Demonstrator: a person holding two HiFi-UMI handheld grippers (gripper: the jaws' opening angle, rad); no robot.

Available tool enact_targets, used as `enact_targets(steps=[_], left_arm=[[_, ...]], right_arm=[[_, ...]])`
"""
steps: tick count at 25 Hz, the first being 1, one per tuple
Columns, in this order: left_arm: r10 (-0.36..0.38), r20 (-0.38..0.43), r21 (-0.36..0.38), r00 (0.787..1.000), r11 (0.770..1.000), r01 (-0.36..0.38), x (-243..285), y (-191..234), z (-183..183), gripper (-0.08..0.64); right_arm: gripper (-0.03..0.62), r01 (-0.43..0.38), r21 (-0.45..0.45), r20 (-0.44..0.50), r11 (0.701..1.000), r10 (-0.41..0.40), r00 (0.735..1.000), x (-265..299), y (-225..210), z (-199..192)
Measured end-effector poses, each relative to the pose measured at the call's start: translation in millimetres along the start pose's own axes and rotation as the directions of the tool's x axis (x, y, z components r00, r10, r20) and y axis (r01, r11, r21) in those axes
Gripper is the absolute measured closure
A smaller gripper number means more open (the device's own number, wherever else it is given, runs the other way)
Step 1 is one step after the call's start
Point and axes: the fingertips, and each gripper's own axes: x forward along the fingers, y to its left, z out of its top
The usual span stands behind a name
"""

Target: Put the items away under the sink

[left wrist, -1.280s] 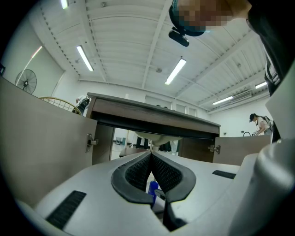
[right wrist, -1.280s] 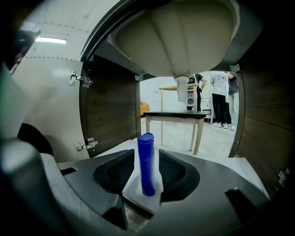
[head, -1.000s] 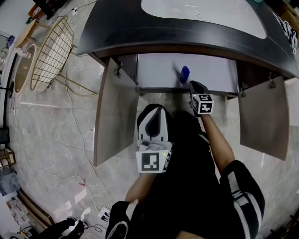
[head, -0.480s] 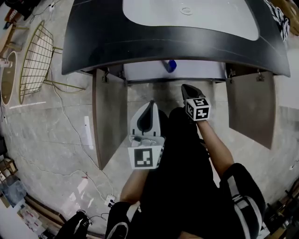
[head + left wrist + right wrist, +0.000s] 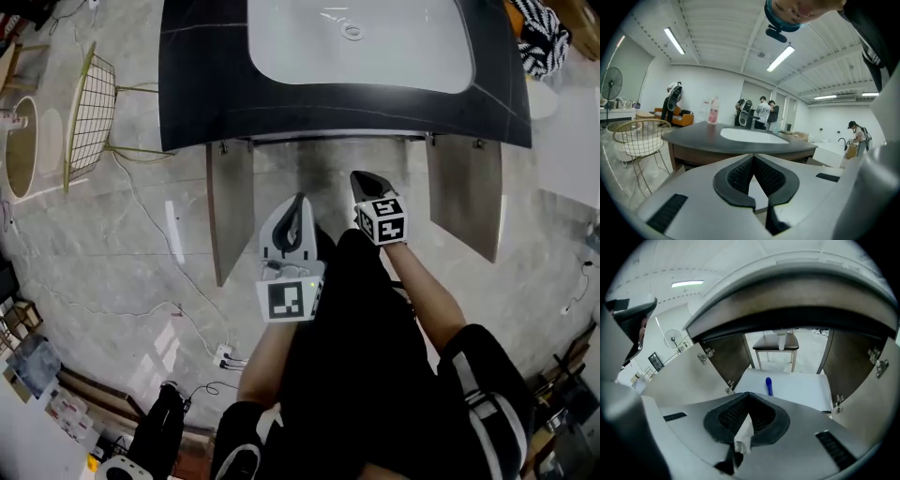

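Note:
A blue bottle lies on the white floor of the cabinet under the sink, shown only in the right gripper view. In the head view the dark countertop hides it. Both cabinet doors, the left door and the right door, stand open. My right gripper is shut and empty, pointing into the cabinet from outside, short of the bottle. Further back and aimed above the counter, my left gripper is also shut with nothing in it.
A white basin is set in the countertop, and a pink bottle stands on it. A gold wire basket is on the floor at left. A cable and power strip lie near my feet. Several people stand far behind the counter.
The head view has risen and pulled back, so the blue bottle has slipped out of sight under the counter. Both grippers have drawn back from the cabinet opening, still shut.

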Motion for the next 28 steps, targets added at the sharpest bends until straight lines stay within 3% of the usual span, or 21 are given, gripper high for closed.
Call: enact_targets(steps=[3, 6, 15, 22, 28], left_arm=[[0.016, -0.008, -0.003, 1.000, 1.000, -0.016, -23.8, -16.1, 42.1, 0.546], [0.016, -0.020, 0.047, 1.000, 0.999, -0.015, -53.5, -37.0, 80.9, 0.546], [0.087, -0.011, -0.015, 0.996, 0.996, -0.088, -160.5, -111.1, 181.5, 0.546], [0.142, 0.066, 0.008, 0.988, 0.990, -0.143, -237.1, -176.4, 227.9, 0.546], [0.121, 0.119, 0.044, 0.986, 0.991, -0.127, -275.4, -198.4, 258.5, 0.546]], right_arm=[[0.581, -0.005, -0.006, 0.005, 1.000, 0.005, 1.000, -52.4, 14.5, 27.0], [0.581, -0.015, -0.015, 0.020, 1.000, 0.015, 1.000, -112.1, 30.6, 54.5], [0.581, -0.077, -0.046, 0.141, 0.996, 0.083, 0.986, -292.8, 84.3, 127.7], [0.581, -0.113, -0.101, 0.265, 0.988, 0.136, 0.955, -405.6, 107.7, 152.7], [0.581, -0.123, -0.123, 0.383, 0.985, 0.161, 0.910, -479.8, 139.2, 176.8]])
